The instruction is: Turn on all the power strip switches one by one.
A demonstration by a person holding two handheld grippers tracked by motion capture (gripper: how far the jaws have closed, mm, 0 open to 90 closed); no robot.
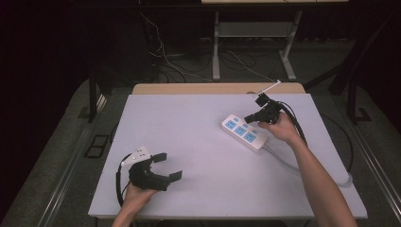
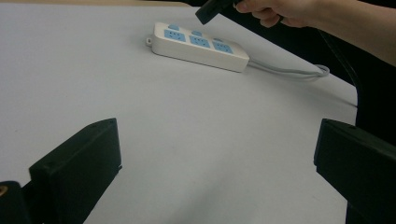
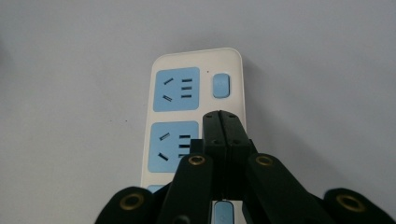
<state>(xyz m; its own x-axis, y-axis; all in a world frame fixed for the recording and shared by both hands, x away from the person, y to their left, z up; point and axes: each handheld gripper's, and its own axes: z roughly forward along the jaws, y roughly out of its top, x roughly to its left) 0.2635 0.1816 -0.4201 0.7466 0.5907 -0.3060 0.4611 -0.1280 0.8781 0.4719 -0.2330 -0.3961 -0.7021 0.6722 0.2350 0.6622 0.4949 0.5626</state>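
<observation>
A white power strip point(image 1: 244, 133) with blue socket faces lies on the right half of the white table point(image 1: 198, 142). In the right gripper view the power strip point(image 3: 194, 98) shows two blue sockets and small blue switches point(image 3: 221, 86) beside them. My right gripper point(image 3: 223, 119) is shut with nothing between its jaws, its tip over the strip's switch side near the middle socket. In the high view the right gripper point(image 1: 249, 118) hovers just above the strip. My left gripper point(image 1: 170, 166) rests open near the table's front left, empty. The left gripper view shows the power strip point(image 2: 198, 46) far off.
The strip's grey cable point(image 1: 302, 169) runs toward the table's right front edge. A desk frame point(image 1: 250, 42) and loose cables stand on the floor behind the table. The table's middle is bare white surface.
</observation>
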